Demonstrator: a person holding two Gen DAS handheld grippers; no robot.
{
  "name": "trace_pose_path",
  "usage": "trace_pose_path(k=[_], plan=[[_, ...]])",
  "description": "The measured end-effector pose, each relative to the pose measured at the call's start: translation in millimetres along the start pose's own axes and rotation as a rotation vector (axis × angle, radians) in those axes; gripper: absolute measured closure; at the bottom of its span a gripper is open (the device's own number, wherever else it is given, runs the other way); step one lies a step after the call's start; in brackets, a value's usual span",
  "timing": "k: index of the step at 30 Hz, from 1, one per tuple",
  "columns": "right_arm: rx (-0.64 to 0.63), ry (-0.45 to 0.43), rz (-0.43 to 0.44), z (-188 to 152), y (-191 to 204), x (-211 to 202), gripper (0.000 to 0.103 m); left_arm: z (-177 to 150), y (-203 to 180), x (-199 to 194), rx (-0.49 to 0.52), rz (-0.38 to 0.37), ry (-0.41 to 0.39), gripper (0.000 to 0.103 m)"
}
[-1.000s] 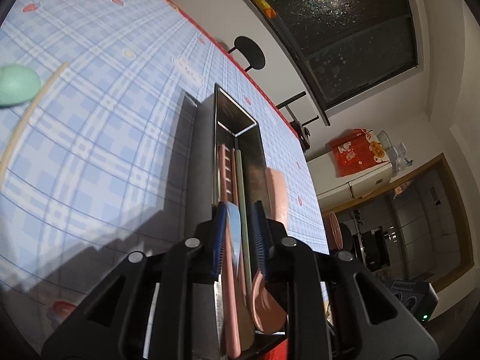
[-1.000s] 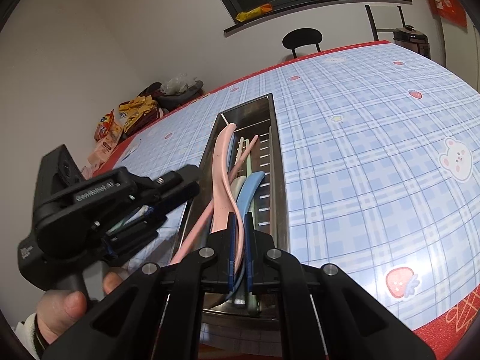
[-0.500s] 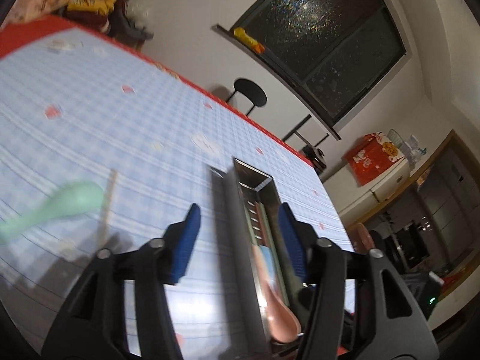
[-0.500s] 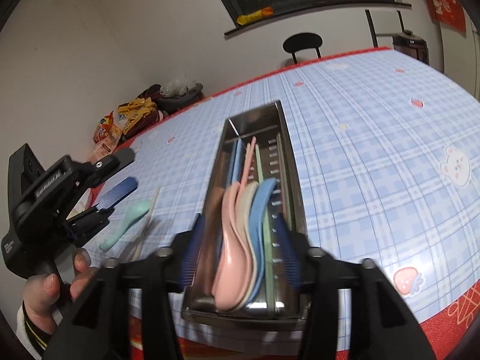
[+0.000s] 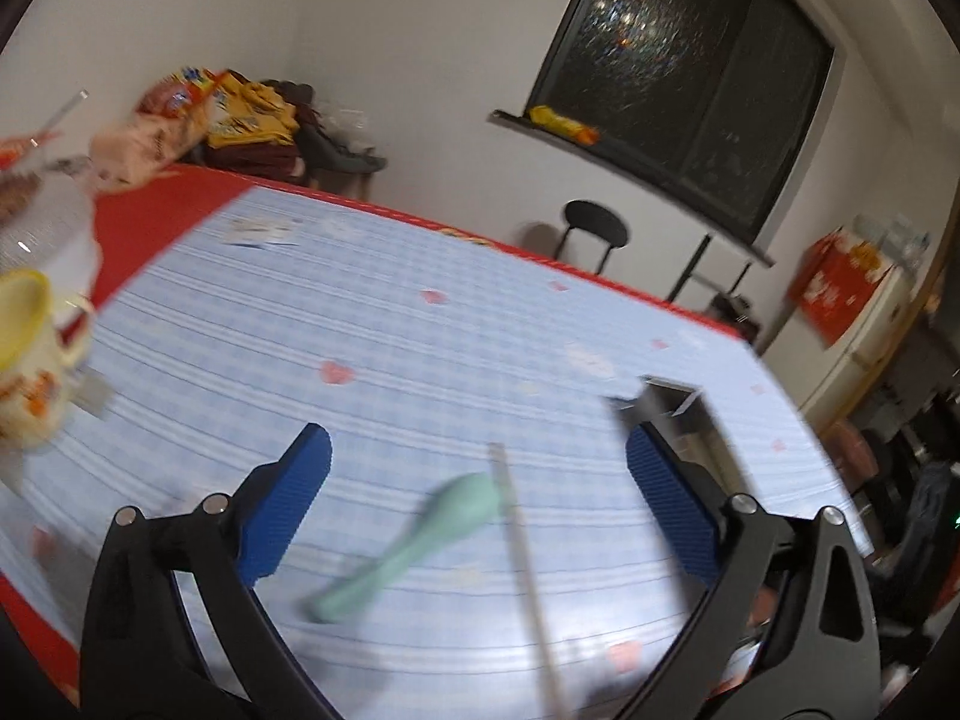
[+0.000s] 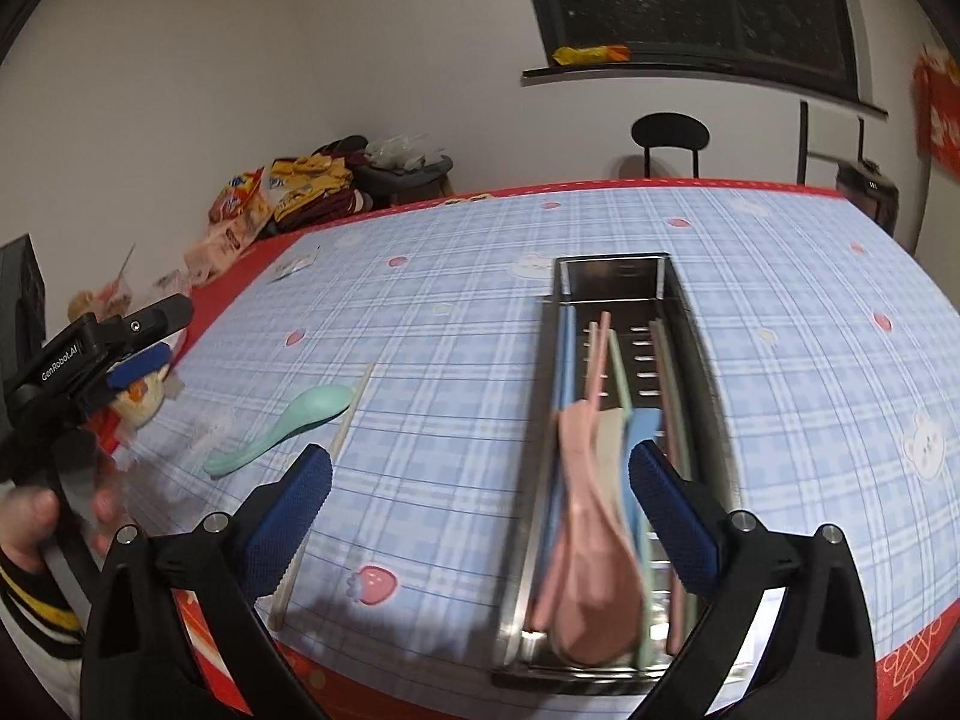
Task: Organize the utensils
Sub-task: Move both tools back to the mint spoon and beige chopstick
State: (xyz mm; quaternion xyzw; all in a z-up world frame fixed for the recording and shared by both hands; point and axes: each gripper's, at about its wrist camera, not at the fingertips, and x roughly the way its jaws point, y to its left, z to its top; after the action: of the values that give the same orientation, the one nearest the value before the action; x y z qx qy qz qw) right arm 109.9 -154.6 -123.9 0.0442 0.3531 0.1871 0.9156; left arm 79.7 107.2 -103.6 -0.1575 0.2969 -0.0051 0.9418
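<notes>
A long steel utensil tray (image 6: 690,324) lies on the blue checked tablecloth and holds pink, blue, beige and green spoons and chopsticks (image 6: 594,540). A mint green spoon (image 6: 282,426) and a pale chopstick (image 6: 336,450) lie loose on the cloth left of the tray. They also show blurred in the left wrist view: the spoon (image 5: 414,546), the chopstick (image 5: 528,570). My right gripper (image 6: 480,516) is open and empty above the tray's near end. My left gripper (image 5: 477,504) is open and empty over the green spoon, and also shows at far left in the right wrist view (image 6: 102,354). The tray's far end (image 5: 672,390) shows to its right.
A yellow-rimmed mug (image 5: 27,360) and a clear container (image 5: 42,234) stand at the table's left edge. Snack bags (image 6: 282,192) are piled beyond the far left corner. A black stool (image 6: 669,138) stands behind the table. The red table border runs along the near edge.
Both grippers opened and let their utensils go into the tray. The left gripper swung left to face the green spoon and chopstick. The right gripper pulled back and up.
</notes>
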Motion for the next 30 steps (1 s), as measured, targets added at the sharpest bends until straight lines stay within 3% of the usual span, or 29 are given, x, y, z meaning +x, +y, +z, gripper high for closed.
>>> trace_pose_path(k=[7, 16, 18, 21, 30], plan=[[-0.073, 0.041, -0.039, -0.9, 39.4, 23.3, 0.006, -8.9, 45.0, -1.4, 0.096, 0.122, 0.052, 0.006], [-0.224, 0.12, -0.09, -5.4, 93.1, 71.2, 0.009, -25.0, 56.6, 5.0, 0.213, 0.146, 0.074, 0.006], [-0.239, 0.154, -0.073, -7.7, 100.3, 81.3, 0.027, -26.5, 55.7, 7.8, 0.219, 0.142, 0.075, 0.006], [-0.262, 0.211, -0.05, -12.9, 107.9, 93.8, 0.044, -27.7, 55.6, 10.9, 0.225, 0.116, 0.076, 0.006], [-0.298, 0.256, -0.025, -24.1, 111.2, 97.8, 0.081, -29.2, 43.3, 21.8, 0.306, 0.093, 0.08, 0.006]])
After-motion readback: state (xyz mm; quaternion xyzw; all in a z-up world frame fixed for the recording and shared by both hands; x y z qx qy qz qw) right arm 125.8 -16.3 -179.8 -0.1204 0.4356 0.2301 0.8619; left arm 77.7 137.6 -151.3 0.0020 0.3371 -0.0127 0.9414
